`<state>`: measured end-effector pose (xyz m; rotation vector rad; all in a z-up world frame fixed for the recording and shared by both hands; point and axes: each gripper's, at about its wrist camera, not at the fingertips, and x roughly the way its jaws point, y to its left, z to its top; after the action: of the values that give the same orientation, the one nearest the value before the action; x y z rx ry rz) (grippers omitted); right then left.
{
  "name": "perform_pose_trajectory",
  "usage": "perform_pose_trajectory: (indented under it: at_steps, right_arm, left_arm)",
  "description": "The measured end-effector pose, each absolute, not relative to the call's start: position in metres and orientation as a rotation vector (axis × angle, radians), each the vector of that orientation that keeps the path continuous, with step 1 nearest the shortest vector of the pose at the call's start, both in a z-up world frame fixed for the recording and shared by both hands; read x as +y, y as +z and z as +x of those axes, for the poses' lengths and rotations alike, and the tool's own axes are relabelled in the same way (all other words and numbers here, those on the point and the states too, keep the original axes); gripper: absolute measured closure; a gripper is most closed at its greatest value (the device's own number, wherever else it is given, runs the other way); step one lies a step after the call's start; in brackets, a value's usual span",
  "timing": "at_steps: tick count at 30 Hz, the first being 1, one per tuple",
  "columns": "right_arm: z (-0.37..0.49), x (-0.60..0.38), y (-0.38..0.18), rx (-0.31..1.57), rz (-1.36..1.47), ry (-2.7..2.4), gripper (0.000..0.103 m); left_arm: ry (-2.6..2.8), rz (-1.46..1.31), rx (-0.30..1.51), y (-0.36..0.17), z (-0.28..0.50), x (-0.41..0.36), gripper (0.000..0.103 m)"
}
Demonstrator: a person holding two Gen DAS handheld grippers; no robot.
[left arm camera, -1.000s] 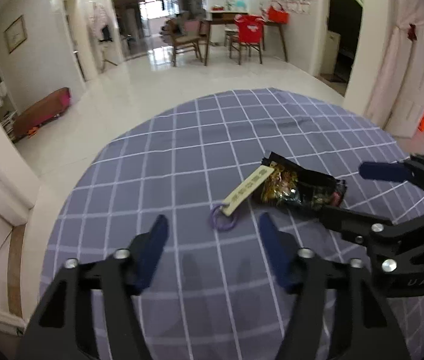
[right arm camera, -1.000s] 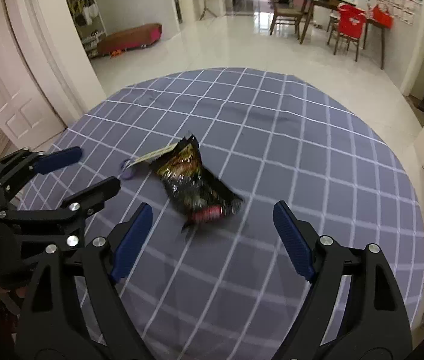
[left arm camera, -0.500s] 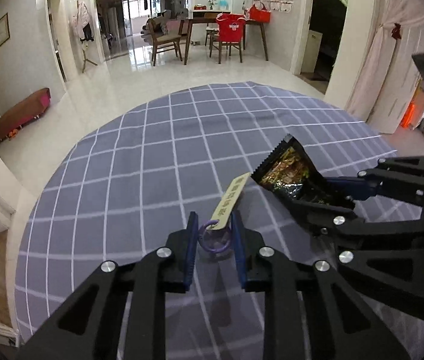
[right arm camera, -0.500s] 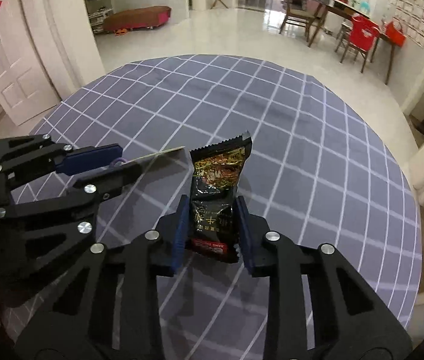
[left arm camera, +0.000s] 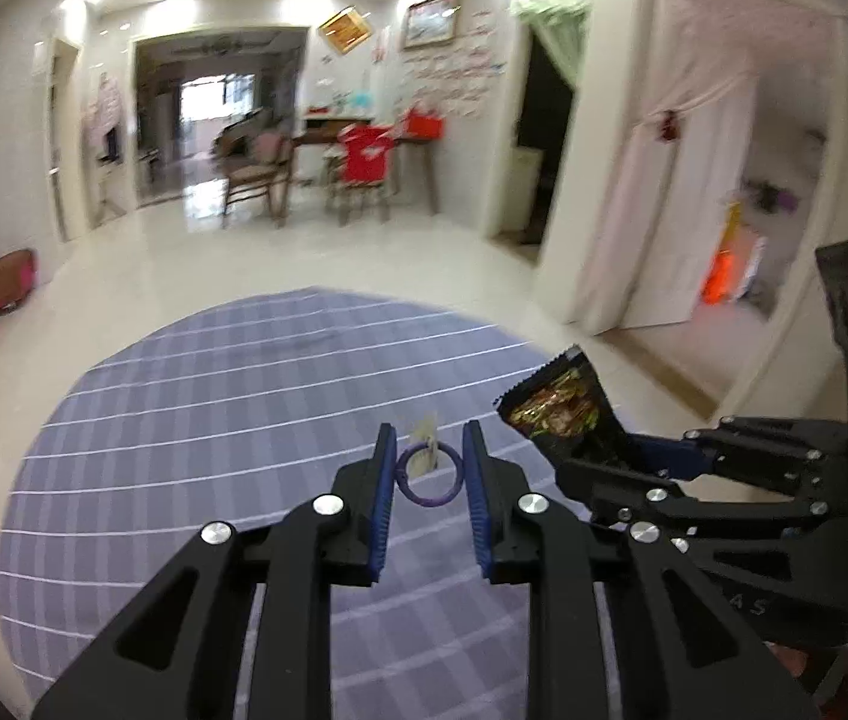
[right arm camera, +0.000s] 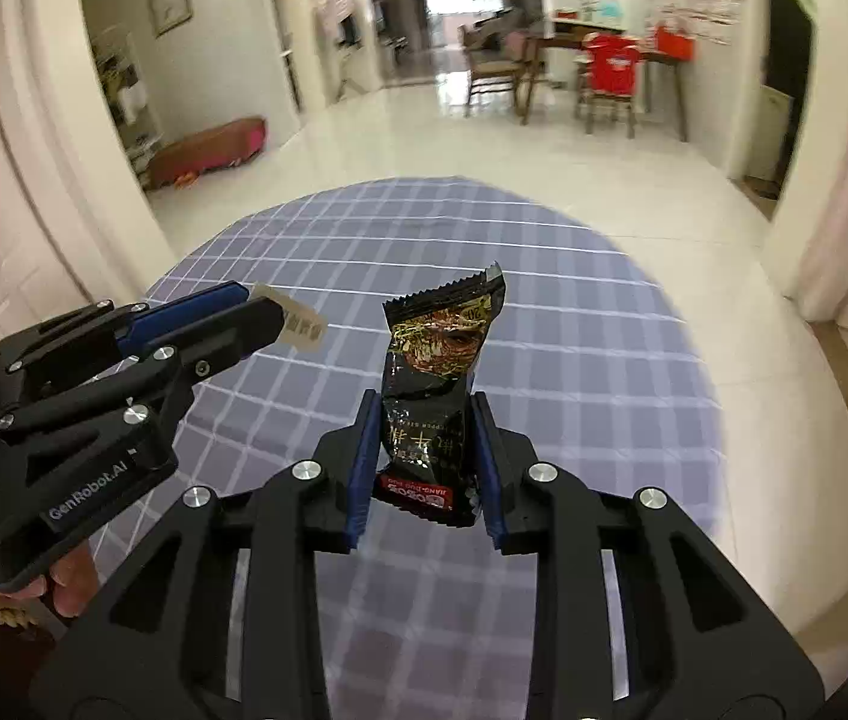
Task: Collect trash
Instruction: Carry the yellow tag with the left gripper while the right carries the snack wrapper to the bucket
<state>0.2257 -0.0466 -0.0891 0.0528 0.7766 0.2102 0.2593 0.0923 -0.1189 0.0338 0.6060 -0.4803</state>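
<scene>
I hold both grippers above the round checked table (right arm camera: pixel 574 324). My left gripper (left arm camera: pixel 427 468) is clamped on a purple ring (left arm camera: pixel 428 477) with a tan tag (left arm camera: pixel 422 433). My right gripper (right arm camera: pixel 424 450) grips a black snack wrapper (right arm camera: pixel 439 372), upright, clear of the table.

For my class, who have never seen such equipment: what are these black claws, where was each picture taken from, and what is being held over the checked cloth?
These are no robot arms: a person holds a two-finger gripper in each hand, each carrying a forward-looking fisheye camera. One picture looks along the left gripper, which pinches a purple ring with a pale tag. The other looks along the right gripper, shut on a black snack wrapper. Both are lifted above the round table's checked cloth. Each gripper shows at the side of the other's picture.
</scene>
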Motion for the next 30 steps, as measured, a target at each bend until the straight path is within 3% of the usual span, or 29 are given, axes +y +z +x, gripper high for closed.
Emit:
perform_pose_trajectory:
  at_steps: [14,30]
  right_arm:
    - [0.12,-0.196,-0.066,0.681,0.231,0.137,0.074]
    - [0.075,-0.304,-0.121,0.734,0.343,0.03,0.073]
  left_arm:
    - [-0.658,0.022,0.577,-0.099,0.182,-0.04,0.082]
    - [-0.789,0.145,0.716,-0.174,0.164,-0.187,0.082]
